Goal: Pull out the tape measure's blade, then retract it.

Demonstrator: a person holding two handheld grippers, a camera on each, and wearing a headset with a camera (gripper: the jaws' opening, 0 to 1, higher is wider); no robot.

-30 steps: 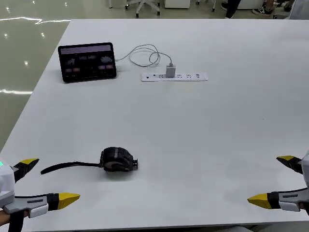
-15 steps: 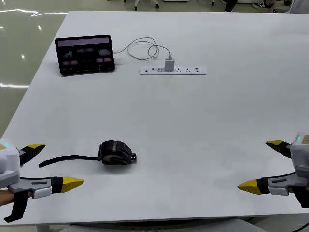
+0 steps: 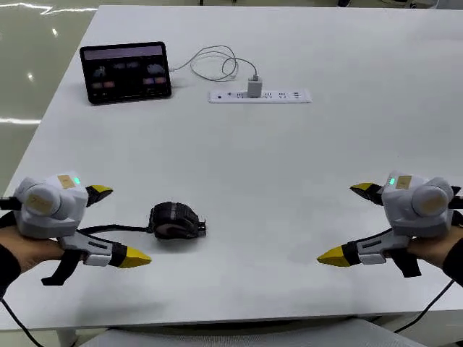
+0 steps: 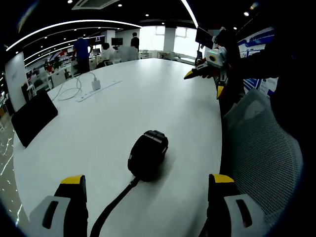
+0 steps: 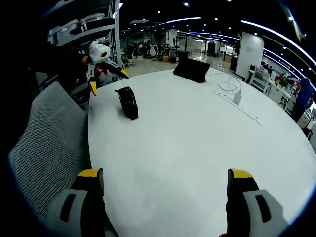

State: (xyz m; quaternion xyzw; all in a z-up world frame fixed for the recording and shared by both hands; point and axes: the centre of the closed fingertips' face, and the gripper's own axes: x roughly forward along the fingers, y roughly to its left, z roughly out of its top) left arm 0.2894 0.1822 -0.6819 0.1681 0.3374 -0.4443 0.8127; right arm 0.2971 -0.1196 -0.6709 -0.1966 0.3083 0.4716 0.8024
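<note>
At the left edge of the white table top [image 3: 289, 166], the left gripper [image 3: 118, 224], grey-bodied with yellow-tipped black jaws, is held in a hand low over the surface. Its jaws are spread wide and hold nothing. In the left gripper view, the left gripper [image 4: 147, 180] points straight at the black, rounded tape measure [image 4: 148, 154], which lies just ahead of the two tips. In the head view the tape measure [image 3: 176, 220] rests on the table just to the right of the left gripper. Its thin black strap [image 3: 108, 230] trails leftward between the jaws, and the blade's small end tab sits against the right side of the case. Far behind, near the table's back left, a dark tablet [image 3: 126, 72] stands propped. To its right lies a white power strip [image 3: 260, 96] with a white charger [image 3: 255, 88] plugged in and a looped white cable [image 3: 213, 72]. At the right edge, well apart from the tape measure, the matching right gripper [image 3: 346, 223] hovers in the other hand, its jaws also wide apart and empty. The right gripper view shows the right gripper [image 5: 165, 174] over bare table, with the tape measure [image 5: 129, 102] far ahead.
</note>
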